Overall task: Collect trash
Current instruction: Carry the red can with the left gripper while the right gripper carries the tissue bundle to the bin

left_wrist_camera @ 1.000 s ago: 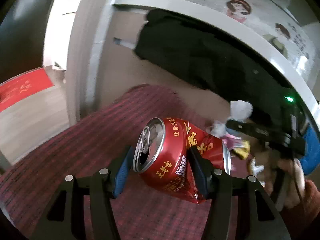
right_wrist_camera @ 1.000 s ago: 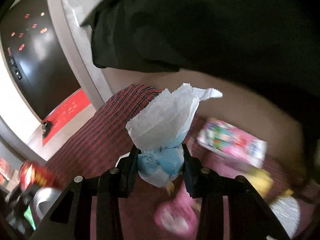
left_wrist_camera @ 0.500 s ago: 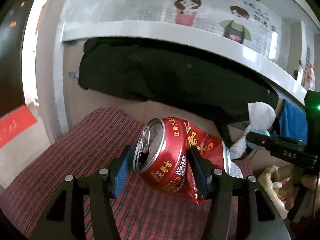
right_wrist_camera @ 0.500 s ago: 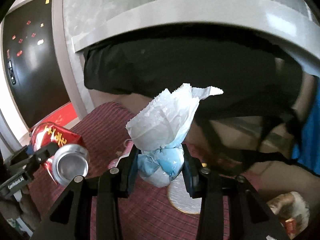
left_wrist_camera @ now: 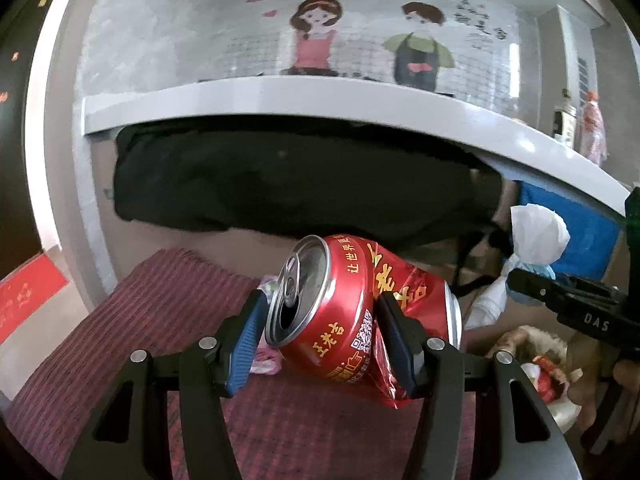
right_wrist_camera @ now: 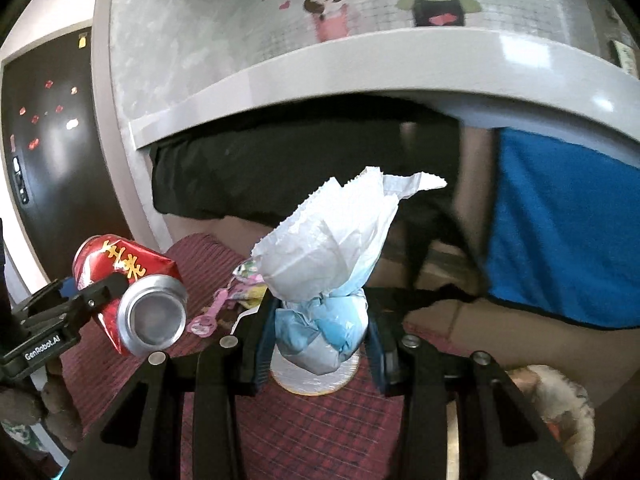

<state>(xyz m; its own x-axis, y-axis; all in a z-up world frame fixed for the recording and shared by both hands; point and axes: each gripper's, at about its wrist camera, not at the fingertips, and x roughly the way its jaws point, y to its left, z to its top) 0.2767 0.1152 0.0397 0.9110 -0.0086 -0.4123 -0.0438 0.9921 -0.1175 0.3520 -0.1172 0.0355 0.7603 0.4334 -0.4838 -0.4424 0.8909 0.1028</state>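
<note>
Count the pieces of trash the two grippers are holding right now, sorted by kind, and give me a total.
Crushed red can, in the left gripper: 1
Wad of white and blue tissue, in the right gripper: 1
Total held: 2
More litter lies on the red checked cloth below, too hidden to count.

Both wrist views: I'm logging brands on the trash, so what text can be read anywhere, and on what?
"GenRobot.AI": left gripper body.
"DAS": right gripper body.
"王老吉": crushed red can, gold characters.
QR code and small print on the can: unreadable.
Handwritten characters on the wall mural: too blurred.
</note>
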